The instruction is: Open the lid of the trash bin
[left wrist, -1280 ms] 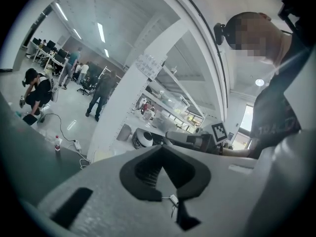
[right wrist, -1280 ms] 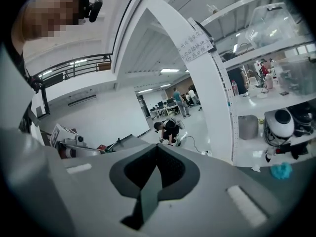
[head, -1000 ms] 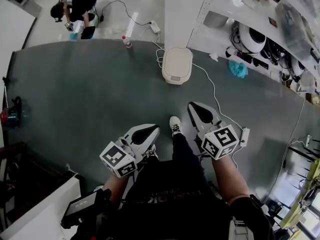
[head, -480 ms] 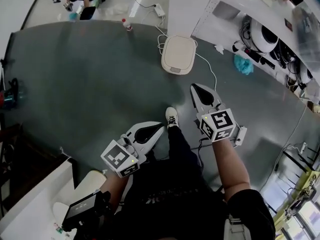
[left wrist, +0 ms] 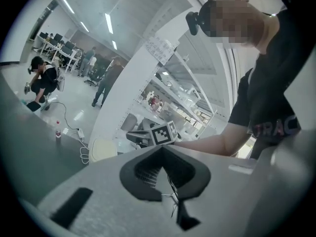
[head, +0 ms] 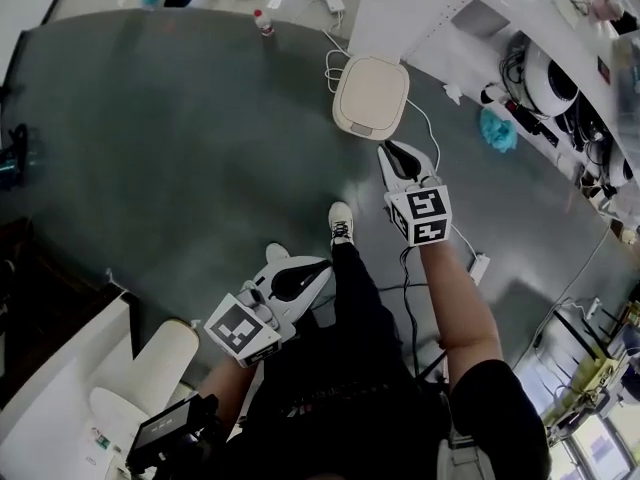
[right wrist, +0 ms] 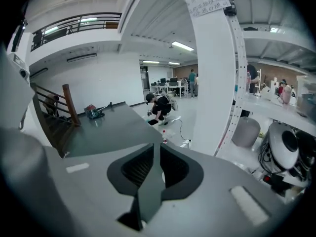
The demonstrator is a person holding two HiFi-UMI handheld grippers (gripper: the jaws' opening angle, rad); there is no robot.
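**Entry: approach, lid still shut.**

Far left: the left tool (head: pixel 312 271) hangs low beside our leg over the grey floor (head: pixel 180 148), well apart from the target. In the left gripper view its jaws meet at the tips, with nothing between them. We judge it idle for this task.

Centre: one shoe (head: pixel 341 222) is planted on the floor, toes toward the bin.

Right of centre: the trash bin (head: pixel 371 93) stands on the floor at the foot of a white column (head: pixel 400 8), and its cream lid (head: pixel 375 78) is flat and closed. A small darker patch sits on the lid's near edge. It may be a push latch or a finger recess, but it is too small to tell. The right tool (head: pixel 388 150) points at the bin, with its tips just beside the near edge. We cannot confirm contact from the head view. In the right gripper view its jaws stand a narrow crack apart, having just been opening, and only floor shows through the gap.

Further right: a white cable (head: pixel 432 158) runs past the bin, close by the tool.

Step in hand, as we judge it: the final reach to the lid, with nothing lifted yet. The next move calls for bringing the tips onto the front lip, then either pinching it or pressing the patch. After that the lid should swing up about its far hinge. We should keep clear of the cable and avoid shoving the light bin backward.
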